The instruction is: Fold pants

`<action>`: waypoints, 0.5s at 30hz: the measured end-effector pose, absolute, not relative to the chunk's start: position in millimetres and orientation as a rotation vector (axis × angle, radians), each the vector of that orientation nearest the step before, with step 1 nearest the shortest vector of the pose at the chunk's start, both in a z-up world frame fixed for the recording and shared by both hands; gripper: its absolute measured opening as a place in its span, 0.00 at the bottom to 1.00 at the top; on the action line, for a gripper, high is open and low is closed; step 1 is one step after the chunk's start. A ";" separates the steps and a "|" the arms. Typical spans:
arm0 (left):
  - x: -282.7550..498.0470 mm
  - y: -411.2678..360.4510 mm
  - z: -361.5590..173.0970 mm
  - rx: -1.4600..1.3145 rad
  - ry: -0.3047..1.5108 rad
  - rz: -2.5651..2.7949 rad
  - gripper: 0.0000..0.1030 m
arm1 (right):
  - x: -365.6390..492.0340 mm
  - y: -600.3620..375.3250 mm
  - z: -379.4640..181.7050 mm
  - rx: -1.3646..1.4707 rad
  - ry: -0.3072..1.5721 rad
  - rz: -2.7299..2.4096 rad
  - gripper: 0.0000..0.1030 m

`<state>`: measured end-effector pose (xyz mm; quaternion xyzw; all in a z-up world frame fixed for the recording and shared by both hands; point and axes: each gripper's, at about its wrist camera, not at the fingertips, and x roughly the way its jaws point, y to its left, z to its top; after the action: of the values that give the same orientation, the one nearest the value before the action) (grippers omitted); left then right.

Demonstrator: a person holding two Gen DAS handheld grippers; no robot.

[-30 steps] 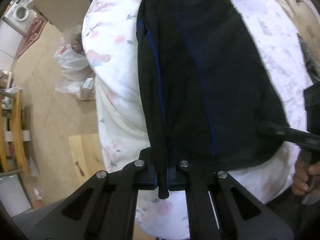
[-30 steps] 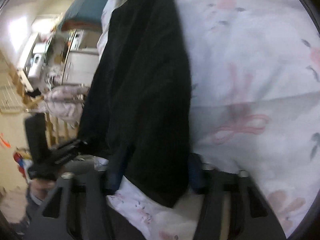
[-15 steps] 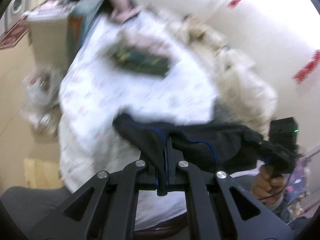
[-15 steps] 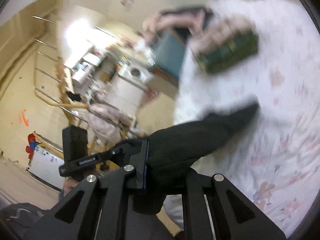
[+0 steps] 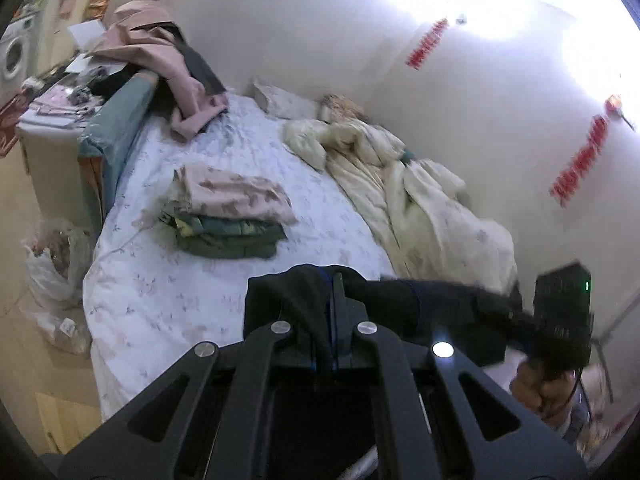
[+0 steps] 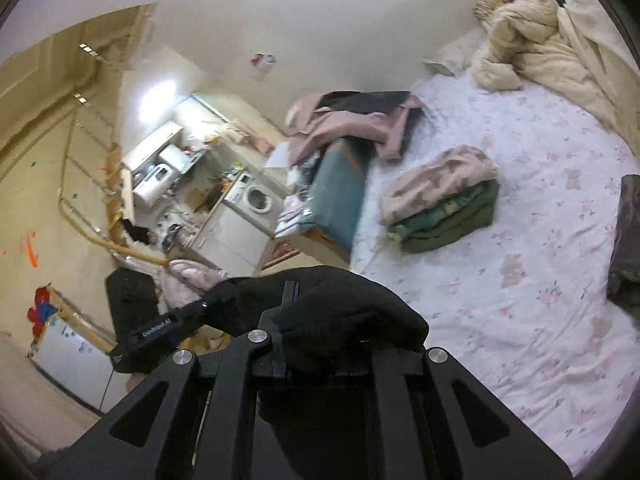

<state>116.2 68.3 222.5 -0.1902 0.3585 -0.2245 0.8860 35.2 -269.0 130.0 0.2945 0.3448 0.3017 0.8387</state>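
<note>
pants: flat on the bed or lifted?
Lifted. The black pants hang bunched between the shut left claw and right claw, above the bed.

One pair of black pants (image 5: 372,300), gripped between two claws: the left claw (image 5: 332,344) and the right claw (image 6: 320,344). One bed (image 5: 160,288). One stack of folded clothes (image 5: 228,212), at least two garments. One cream duvet (image 5: 420,200). One washing machine (image 6: 256,198). Two white plastic bags (image 5: 52,276).

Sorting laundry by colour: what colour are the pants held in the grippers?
Black pants with thin blue piping, clearest in the left wrist view.
</note>
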 end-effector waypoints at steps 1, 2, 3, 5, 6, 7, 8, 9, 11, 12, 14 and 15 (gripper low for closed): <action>122.4 65.8 221.4 -0.384 0.727 -0.459 0.02 | 45.2 -270.9 126.8 0.614 0.721 0.625 0.10; 125.8 64.0 222.0 -0.352 0.701 -0.428 0.02 | 50.6 -270.0 126.9 0.604 0.711 0.625 0.10; 125.0 61.5 222.0 -0.314 0.664 -0.403 0.02 | 53.1 -268.8 127.6 0.595 0.703 0.634 0.10; 120.8 58.0 210.0 -0.279 0.647 -0.393 0.02 | 54.2 -265.3 123.0 0.555 0.702 0.620 0.10; 120.4 56.7 200.3 -0.273 0.665 -0.387 0.02 | 55.2 -263.5 111.5 0.540 0.726 0.611 0.10; 118.5 55.8 187.9 -0.271 0.692 -0.385 0.02 | 54.8 -262.7 102.0 0.539 0.745 0.603 0.10; 116.5 54.3 169.6 -0.268 0.727 -0.378 0.02 | 55.8 -263.6 80.9 0.534 0.785 0.585 0.10; 114.0 51.0 147.7 -0.252 0.768 -0.365 0.02 | 56.4 -265.4 65.9 0.538 0.815 0.572 0.11; 107.0 43.6 99.0 -0.224 0.861 -0.342 0.02 | 60.2 -269.5 15.3 0.569 0.914 0.554 0.11; 104.0 39.2 69.6 -0.219 0.912 -0.327 0.02 | 59.8 -271.1 -18.2 0.574 0.980 0.532 0.11; 94.9 30.3 2.6 -0.223 1.051 -0.290 0.02 | 52.0 -278.9 -82.7 0.667 1.089 0.452 0.11; 91.1 25.9 -22.3 -0.228 1.116 -0.278 0.02 | 45.0 -281.6 -117.4 0.736 1.150 0.423 0.11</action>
<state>91.1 25.9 -22.3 -0.1074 0.5266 -0.1311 0.8330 45.0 -281.6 -117.4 0.3377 0.5271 0.1939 0.7553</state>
